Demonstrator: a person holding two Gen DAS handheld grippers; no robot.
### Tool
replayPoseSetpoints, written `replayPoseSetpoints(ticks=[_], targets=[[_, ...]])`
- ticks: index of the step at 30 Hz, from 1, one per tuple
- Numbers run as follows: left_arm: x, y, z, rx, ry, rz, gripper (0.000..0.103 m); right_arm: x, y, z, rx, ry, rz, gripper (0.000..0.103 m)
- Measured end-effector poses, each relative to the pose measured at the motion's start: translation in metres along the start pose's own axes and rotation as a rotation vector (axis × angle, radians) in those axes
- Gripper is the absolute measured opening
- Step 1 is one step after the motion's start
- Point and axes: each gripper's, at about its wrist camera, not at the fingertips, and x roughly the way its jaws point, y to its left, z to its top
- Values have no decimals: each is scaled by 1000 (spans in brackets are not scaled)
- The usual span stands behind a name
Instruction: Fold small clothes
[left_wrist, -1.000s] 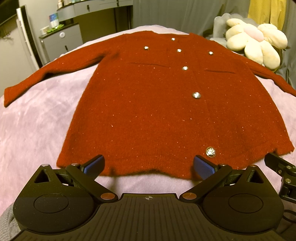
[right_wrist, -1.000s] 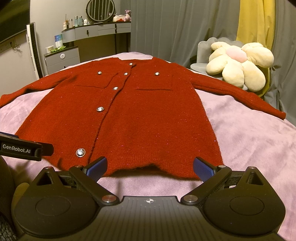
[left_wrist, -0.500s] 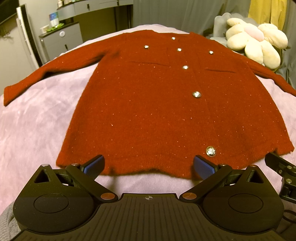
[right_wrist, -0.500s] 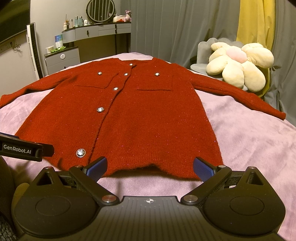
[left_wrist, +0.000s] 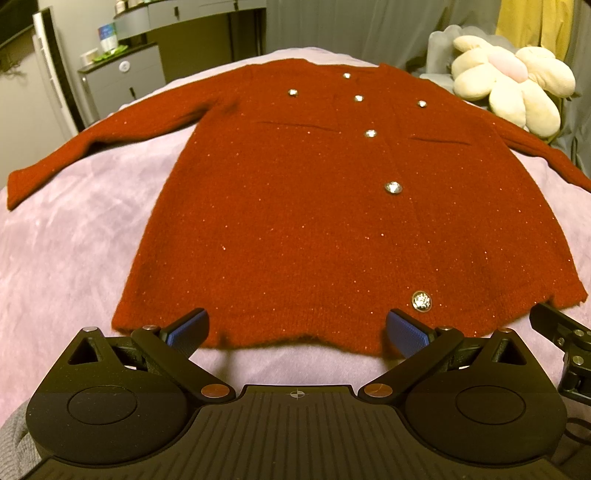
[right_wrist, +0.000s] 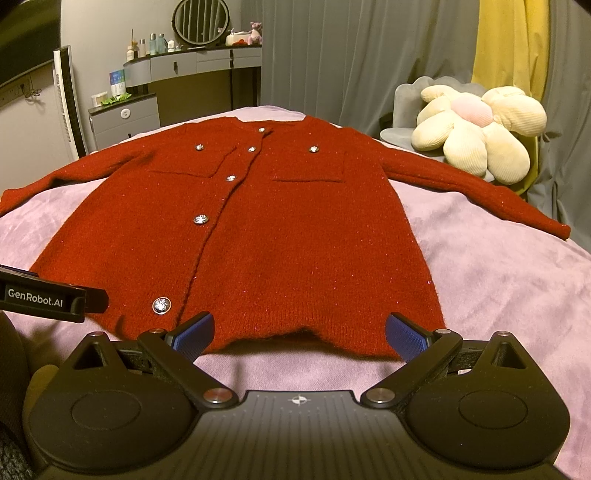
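Left gripper (left_wrist: 297, 330) of mine spread wide at the hem of the red cardigan (left_wrist: 332, 221), right gripper (right_wrist: 301, 332) likewise wide and holding nothing, sleeves outstretched on the pink blanket (right_wrist: 498, 280).

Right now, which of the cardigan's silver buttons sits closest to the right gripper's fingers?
The lowest button, just above the hem of the red cardigan, beside the right gripper's left finger. The other buttons run farther up, toward the neckline.
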Motion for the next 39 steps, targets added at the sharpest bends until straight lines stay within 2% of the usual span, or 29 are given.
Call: replayPoseSetpoints(ticks=[20,27,39], targets=[[0,0,1,-3,3,-1,103,-6,2,2,-1,-12,5,99],[0,0,0,-4,4,-1,103,-2,-1,3,11,13,22,99],[2,1,2,-16,23,-5,103,-5,-2,1,9,-14,59,99]])
